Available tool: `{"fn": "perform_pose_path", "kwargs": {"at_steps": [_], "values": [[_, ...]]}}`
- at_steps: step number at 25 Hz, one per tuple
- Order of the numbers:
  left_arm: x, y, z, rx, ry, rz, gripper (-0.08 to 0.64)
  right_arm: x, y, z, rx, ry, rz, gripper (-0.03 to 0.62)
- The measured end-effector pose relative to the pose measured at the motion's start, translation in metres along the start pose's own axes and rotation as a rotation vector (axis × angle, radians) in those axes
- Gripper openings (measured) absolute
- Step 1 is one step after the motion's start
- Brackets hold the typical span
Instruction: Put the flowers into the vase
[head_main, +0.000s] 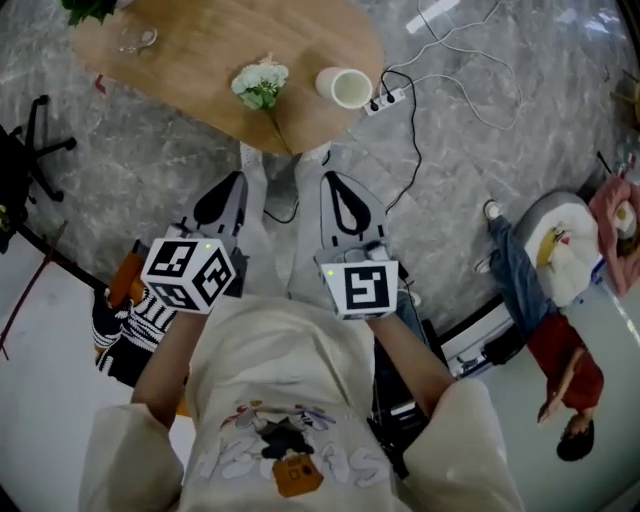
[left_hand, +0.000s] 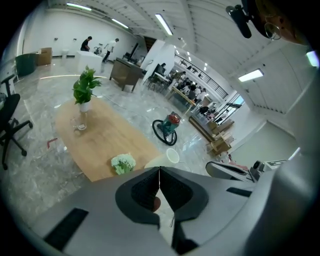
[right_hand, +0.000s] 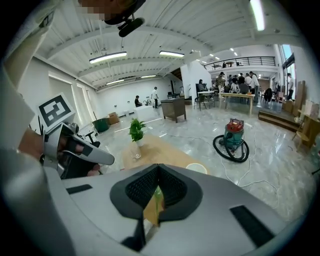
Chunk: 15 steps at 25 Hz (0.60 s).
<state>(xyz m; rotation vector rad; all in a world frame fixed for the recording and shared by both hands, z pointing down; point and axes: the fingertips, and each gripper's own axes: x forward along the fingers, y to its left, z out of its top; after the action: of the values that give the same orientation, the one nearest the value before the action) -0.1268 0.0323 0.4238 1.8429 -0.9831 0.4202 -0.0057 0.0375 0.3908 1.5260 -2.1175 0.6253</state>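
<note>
My left tongs (head_main: 236, 178) and right tongs (head_main: 331, 178) are both clenched on nothing, short of the tabletop (head_main: 190, 55). I should open one first, then pinch the stem crosswise, sparing the blossoms. The flowers (head_main: 260, 83) lie flat beside the vase (head_main: 345, 87), heads away from me, stem running to the near edge.

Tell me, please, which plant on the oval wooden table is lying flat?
The white-and-green flower bunch, stem flat on the tabletop; the leafy green plant stands upright at the far end.
</note>
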Motion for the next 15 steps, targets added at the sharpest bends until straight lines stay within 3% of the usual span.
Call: {"fn": "perform_pose_path", "kwargs": {"at_steps": [8,15], "values": [[0.036,0.044,-0.027,-0.094,-0.02,0.08,0.009,0.048,0.008,-0.038,-0.019,0.044,0.062,0.006],[0.064,0.071,-0.053,-0.179,-0.047,0.134,0.009,0.074,0.001,-0.076,0.007,0.06,0.053,0.006]]}}
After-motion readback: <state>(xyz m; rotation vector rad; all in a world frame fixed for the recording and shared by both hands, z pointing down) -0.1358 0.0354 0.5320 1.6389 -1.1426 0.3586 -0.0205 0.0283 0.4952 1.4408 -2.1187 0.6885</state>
